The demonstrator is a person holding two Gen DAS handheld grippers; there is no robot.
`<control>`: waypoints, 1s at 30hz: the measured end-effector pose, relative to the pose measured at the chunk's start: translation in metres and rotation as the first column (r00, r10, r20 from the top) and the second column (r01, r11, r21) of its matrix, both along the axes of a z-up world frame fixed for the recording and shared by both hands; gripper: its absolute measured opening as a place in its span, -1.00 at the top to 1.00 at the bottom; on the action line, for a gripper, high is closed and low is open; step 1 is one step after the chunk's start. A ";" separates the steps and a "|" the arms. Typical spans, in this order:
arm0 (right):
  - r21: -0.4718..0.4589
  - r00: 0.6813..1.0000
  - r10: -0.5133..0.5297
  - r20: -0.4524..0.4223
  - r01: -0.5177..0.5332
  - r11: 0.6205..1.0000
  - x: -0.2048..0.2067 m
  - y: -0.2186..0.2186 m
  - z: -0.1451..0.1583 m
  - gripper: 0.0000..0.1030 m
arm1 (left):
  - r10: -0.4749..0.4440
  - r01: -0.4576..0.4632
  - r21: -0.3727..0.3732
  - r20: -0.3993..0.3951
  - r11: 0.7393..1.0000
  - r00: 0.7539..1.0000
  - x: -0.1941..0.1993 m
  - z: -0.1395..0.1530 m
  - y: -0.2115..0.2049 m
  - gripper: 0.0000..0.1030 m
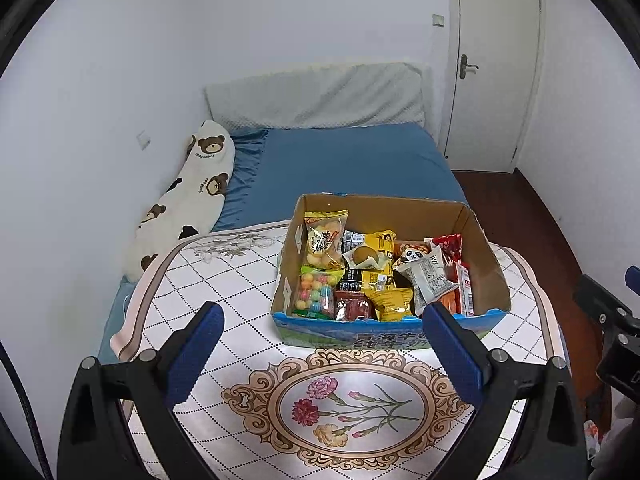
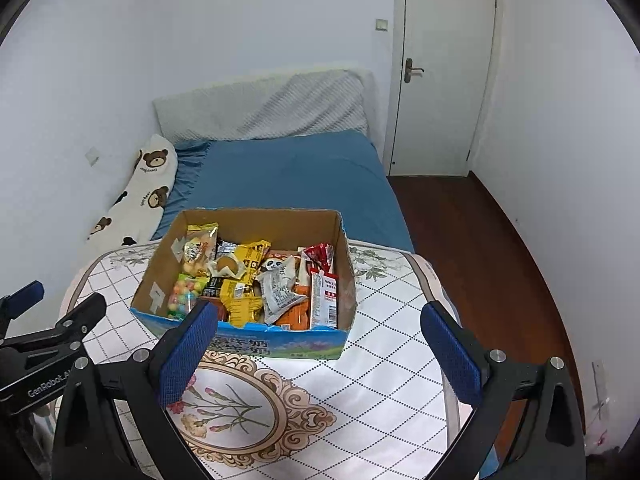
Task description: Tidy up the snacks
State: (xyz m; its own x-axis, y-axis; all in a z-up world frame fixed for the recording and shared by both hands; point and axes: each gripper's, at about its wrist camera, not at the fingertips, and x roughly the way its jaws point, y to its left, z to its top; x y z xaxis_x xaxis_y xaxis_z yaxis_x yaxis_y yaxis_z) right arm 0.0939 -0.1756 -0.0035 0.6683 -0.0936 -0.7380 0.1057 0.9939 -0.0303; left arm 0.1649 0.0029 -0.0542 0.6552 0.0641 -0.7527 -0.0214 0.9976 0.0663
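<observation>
— Where are the snacks?

— All in the cardboard box (image 1: 486, 264) on the tabletop (image 1: 224, 288): a bag of coloured candy balls (image 1: 314, 294) at the near left corner, yellow packets (image 1: 386, 300) in the middle, a panda packet (image 1: 424, 276) and red packets (image 1: 450, 246) to the right.

— And the claws?

— The left claw (image 1: 322, 354) hangs spread wide and empty, just short of the box. The right claw (image 2: 320, 354) is spread wide too, empty, near the box's front wall.

— Behind?

— A blue bed (image 2: 296, 172) and a bear-print pillow (image 2: 142, 192).
</observation>
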 end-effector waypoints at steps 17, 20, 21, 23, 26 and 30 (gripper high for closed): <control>0.001 1.000 -0.002 -0.008 0.002 1.000 -0.002 -0.004 -0.002 -1.00 | -0.006 0.006 -0.010 -0.008 1.000 1.000 0.000 -0.006 -0.004 -0.98; 0.001 1.000 0.002 -0.009 -0.002 1.000 -0.002 -0.004 -0.001 -1.00 | -0.008 0.008 -0.008 -0.005 1.000 1.000 -0.002 -0.003 -0.004 -0.98; 0.002 1.000 0.005 -0.010 -0.005 1.000 -0.003 -0.003 0.000 -1.00 | -0.007 0.007 -0.008 -0.004 1.000 1.000 -0.002 -0.003 -0.004 -0.98; 0.000 1.000 0.007 -0.010 -0.007 1.000 -0.003 -0.003 0.000 -1.00 | -0.007 0.007 -0.007 -0.001 1.000 1.000 -0.003 -0.003 -0.004 -0.98; 0.001 1.000 0.006 -0.011 -0.006 1.000 -0.003 -0.002 0.000 -1.00 | -0.009 0.009 -0.010 -0.003 1.000 1.000 -0.003 -0.002 -0.004 -0.98; 0.001 1.000 0.004 -0.011 -0.004 1.000 -0.005 -0.002 0.000 -1.00 | -0.012 0.012 -0.012 -0.005 1.000 1.000 -0.003 0.001 -0.005 -0.98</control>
